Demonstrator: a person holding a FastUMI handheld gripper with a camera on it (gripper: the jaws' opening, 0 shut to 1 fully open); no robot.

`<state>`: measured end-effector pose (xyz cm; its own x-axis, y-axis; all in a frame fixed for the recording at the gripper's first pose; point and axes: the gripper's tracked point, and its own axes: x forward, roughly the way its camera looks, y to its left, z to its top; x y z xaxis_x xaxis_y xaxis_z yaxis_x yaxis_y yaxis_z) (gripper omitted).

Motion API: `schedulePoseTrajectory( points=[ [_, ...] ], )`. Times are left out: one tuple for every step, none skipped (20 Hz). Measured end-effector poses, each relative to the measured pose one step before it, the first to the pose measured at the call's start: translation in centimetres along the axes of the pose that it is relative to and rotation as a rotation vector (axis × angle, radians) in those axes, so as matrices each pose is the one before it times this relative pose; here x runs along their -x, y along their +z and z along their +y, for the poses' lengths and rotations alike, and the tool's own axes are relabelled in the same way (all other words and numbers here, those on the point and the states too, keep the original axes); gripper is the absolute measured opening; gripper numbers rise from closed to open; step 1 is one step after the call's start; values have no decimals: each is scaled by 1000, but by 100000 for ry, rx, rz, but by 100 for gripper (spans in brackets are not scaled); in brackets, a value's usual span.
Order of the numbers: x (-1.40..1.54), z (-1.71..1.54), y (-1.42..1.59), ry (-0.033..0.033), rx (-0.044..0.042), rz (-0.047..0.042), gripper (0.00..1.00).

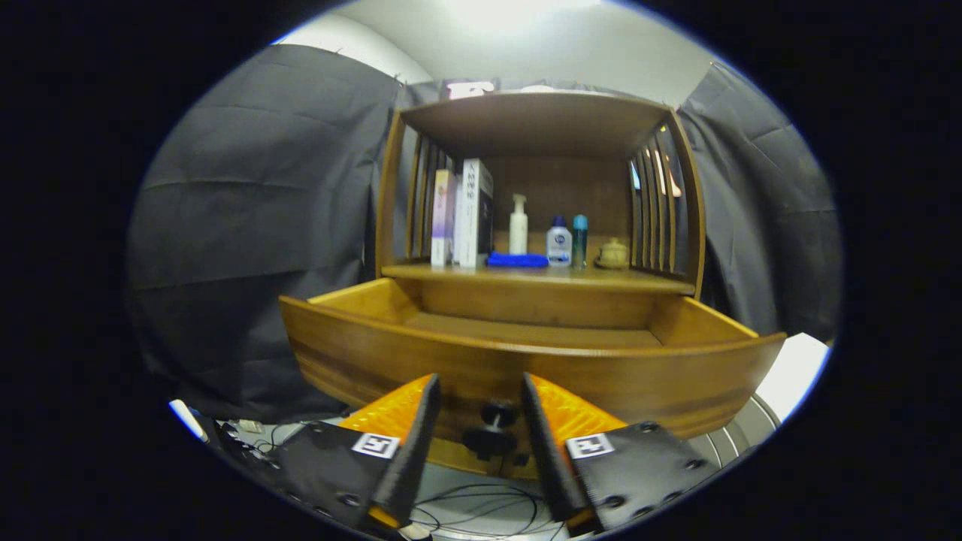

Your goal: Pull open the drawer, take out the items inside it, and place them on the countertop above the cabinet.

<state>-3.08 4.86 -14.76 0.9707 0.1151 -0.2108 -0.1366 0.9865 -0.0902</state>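
the drawer [526,361] stood pulled out beneath the countertop [541,276]. the gripper [481,398] was released, fingers apart either side of the drawer knob [492,428], not pressing it. drawer contents were hidden behind its front wall. judgement: lift toward 12 o'clock, clear the front, then look down inside before grasping.

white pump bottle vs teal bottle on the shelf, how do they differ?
The white pump bottle is taller and ends in a pump nozzle; the teal bottle is shorter with a plain rounded cap. The pump bottle stands behind the blue cloth, while the teal bottle stands beside the white blue-capped bottle. Both stand upright on the shelf above the open drawer. The gripper jaws sit open around the knob.
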Motion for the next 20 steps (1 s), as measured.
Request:
schedulePoseTrajectory(
  points=[
    [269,440,1295,2134,-247,-2452,73],
    [64,-25,1348,280,851,-2673,80],
    [-56,-222,1462,257,1544,-1966,86],
    [-154,-141,1320,638,1193,-1890,93],
    [-253,93,1028,1603,985,-510,99],
    [-308,-98,853,986,282,331,99],
    [-524,-259,697,1218,14,1152,99],
    [-545,-199,667,1211,-42,1108,99],
    [-499,-135,464,1522,-66,1562,99],
    [-499,-150,359,1528,466,1747,99],
    [-571,-162,391,1421,899,1274,99],
    [-536,-305,400,977,1817,1248,99],
    [-551,-340,415,738,1600,774,99],
    [-612,-237,232,1293,620,1800,99],
    [-678,121,123,2485,-904,2303,99],
    [-643,199,106,3110,-1631,2740,99],
    [-650,-129,39,2601,-858,3453,99],
    [-598,-383,385,1368,-290,2011,99],
    [-655,-474,141,419,620,2313,99],
    [-614,-354,41,1139,1005,3051,99]
  ],
)
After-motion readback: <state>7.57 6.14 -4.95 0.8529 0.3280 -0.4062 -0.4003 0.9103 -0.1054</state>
